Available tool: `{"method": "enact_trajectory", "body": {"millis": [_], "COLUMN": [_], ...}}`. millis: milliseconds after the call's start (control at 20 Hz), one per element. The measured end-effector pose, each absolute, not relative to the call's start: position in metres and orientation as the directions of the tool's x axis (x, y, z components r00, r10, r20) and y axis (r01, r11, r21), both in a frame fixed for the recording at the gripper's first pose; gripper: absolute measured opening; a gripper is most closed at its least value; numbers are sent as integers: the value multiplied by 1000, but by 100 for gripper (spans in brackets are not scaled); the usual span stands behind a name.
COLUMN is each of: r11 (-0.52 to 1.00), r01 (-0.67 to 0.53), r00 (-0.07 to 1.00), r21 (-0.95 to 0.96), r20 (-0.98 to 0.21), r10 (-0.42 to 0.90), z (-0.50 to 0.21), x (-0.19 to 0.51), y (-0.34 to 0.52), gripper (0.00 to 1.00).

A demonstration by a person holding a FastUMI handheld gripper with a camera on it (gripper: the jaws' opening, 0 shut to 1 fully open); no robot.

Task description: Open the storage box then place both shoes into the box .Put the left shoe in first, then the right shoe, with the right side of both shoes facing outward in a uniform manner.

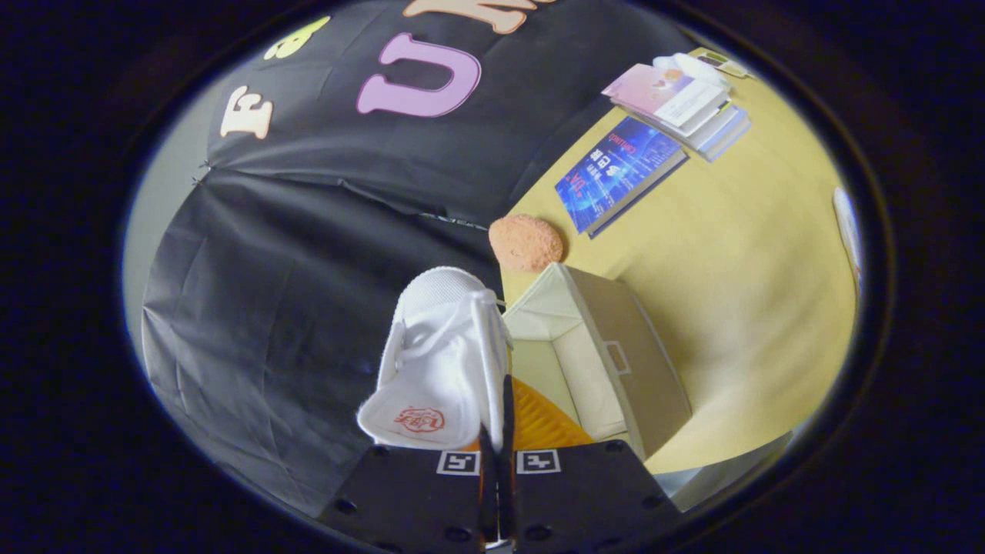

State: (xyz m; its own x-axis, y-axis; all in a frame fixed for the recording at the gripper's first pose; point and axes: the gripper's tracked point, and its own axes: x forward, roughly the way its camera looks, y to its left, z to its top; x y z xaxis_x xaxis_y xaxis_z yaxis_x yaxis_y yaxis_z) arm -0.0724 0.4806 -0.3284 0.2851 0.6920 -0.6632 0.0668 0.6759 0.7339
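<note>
Black cloth hangs as the backdrop on the left, and a yellow bench (739,308) spreads on the right, with books (616,173) near its far edge and a round orange sponge (526,242) at its near-left corner. Pinched between the narrow fingers of the claw (496,462) is a white shoe (442,362), gripped by its collar edge, its long axis running straight ahead with the toe pointing away and an orange insole showing. Just right of the shoe and beyond the fingers the open storage box (608,362) stands at the bench's left edge, so the carry probably goes rightward and down into its mouth.
</note>
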Motion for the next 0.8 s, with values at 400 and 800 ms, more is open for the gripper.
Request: {"method": "enact_trajectory", "body": {"millis": [400,800], "r11": [763,873], "r01": [60,35], "r00": [319,297], "r21": [644,486], "r20": [-737,-839], "r10": [596,455], "z": [-402,-463], "x": [-85,-105], "y": [547,544], "gripper": [3,4]}}
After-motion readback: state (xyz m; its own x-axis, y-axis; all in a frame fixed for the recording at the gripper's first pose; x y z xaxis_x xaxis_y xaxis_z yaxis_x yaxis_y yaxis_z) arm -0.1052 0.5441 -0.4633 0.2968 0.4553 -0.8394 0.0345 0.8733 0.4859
